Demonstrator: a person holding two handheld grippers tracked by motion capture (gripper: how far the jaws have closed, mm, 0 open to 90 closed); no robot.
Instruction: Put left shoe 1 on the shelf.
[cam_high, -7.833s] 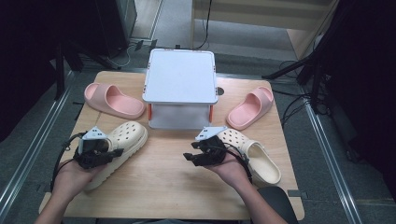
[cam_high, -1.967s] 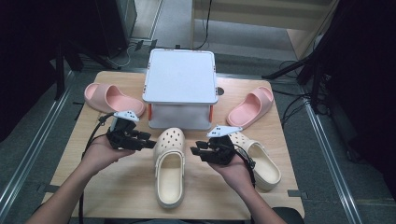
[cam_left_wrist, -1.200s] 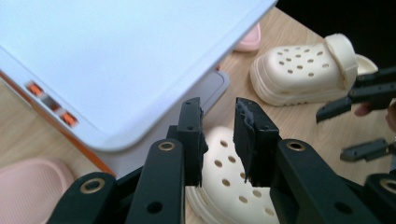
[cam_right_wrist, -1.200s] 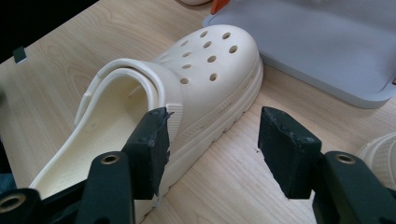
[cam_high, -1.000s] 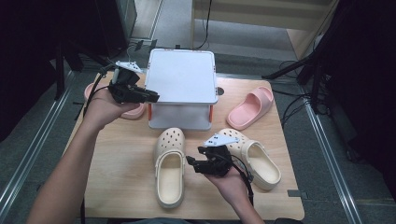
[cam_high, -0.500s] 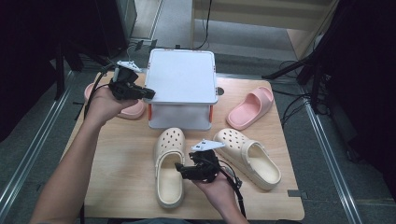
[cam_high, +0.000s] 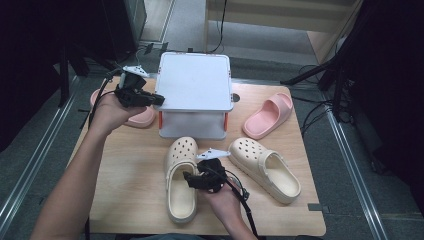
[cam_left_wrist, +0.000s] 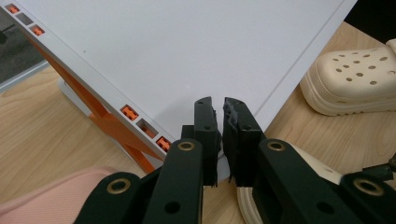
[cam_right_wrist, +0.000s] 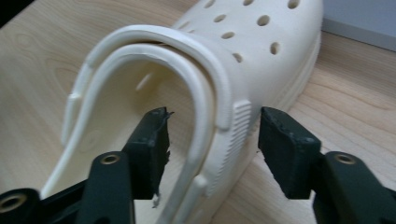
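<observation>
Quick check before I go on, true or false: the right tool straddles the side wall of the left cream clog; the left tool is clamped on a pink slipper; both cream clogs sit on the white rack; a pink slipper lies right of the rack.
1. The right tool straddles the side wall of the left cream clog: true; its jaws have just been closing, pads not pressing yet.
2. The left tool clamps a pink slipper: false; it is shut, holding nothing, by the white rack.
3. Both cream clogs sit on the rack: false; both lie on the table.
4. A pink slipper lies right of the rack: true.
</observation>
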